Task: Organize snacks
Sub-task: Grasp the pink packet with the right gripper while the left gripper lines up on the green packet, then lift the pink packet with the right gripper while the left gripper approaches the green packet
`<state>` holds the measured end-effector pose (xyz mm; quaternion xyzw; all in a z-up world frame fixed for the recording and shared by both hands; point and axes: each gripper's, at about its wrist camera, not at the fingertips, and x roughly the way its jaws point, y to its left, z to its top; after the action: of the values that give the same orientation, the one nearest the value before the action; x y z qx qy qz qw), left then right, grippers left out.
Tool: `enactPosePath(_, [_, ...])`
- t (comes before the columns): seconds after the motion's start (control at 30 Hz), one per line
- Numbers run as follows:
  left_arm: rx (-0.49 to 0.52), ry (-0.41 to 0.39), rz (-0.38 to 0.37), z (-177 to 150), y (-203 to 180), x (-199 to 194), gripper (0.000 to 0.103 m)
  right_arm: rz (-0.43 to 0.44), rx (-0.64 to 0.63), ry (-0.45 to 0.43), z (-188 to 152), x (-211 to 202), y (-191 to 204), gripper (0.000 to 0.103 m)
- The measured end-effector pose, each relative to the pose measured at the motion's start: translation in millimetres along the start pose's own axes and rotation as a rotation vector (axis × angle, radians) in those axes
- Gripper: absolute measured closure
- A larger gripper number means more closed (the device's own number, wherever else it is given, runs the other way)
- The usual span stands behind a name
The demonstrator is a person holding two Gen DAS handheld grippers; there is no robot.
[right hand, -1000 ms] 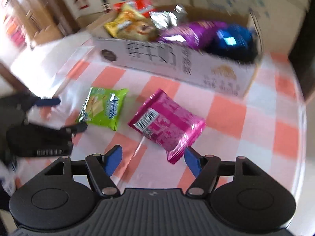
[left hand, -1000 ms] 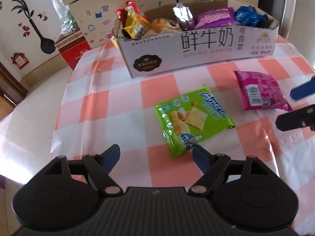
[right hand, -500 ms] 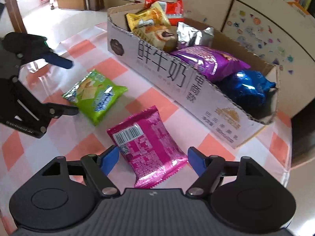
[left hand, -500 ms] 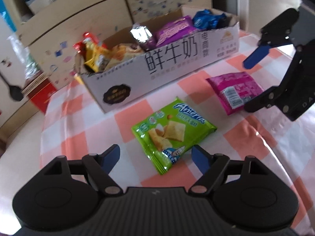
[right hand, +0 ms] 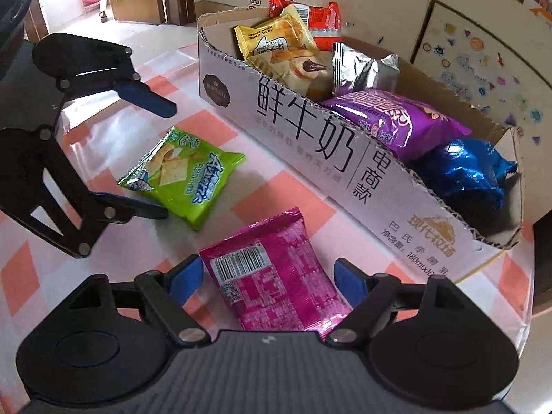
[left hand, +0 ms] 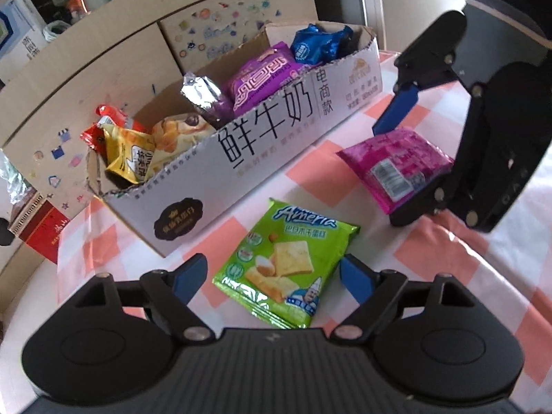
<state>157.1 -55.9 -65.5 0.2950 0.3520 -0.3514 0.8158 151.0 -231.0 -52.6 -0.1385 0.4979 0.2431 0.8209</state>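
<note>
A green cracker packet (left hand: pixel 286 262) lies flat on the checked tablecloth, between the blue fingertips of my left gripper (left hand: pixel 272 276). Its jaws are opening and the pads stand clear of the packet. A pink packet (right hand: pixel 272 276), barcode side up, lies between the fingers of my right gripper (right hand: pixel 268 277). Those jaws are opening too and do not press it. Behind both stands a long cardboard box (left hand: pixel 276 145) holding several snack bags. The right wrist view also shows the green packet (right hand: pixel 183 176) and the left gripper (right hand: pixel 162 158) straddling it.
The box (right hand: pixel 310 131) holds yellow, red, silver, purple and blue bags. A red carton (left hand: pixel 38 227) stands off the table's left end. A stickered cabinet (left hand: pixel 241 31) runs behind the box. The table's rounded edge (left hand: pixel 31 276) is near my left gripper.
Both grippers have rolled and come down closer to their packets, which now lie between the fingers. The right jaws have widened clearly, the left ones slightly. Both packets lie where they were.
</note>
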Motion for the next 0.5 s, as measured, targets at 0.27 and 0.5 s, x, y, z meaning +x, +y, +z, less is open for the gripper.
enactPosePath(0.27, [-0.05,0.009,-0.055,-1.1,1.8,-2.3,0.043,0.021,0.023,0.011,1.1,-3.1,-2.0,0.038])
enactPosePath(0.5, [-0.08,0.081,-0.023,-7.3,-4.4,-14.6,0.06,-0.033,0.05,0.028,-7.2,-13.7,2.8,0.043])
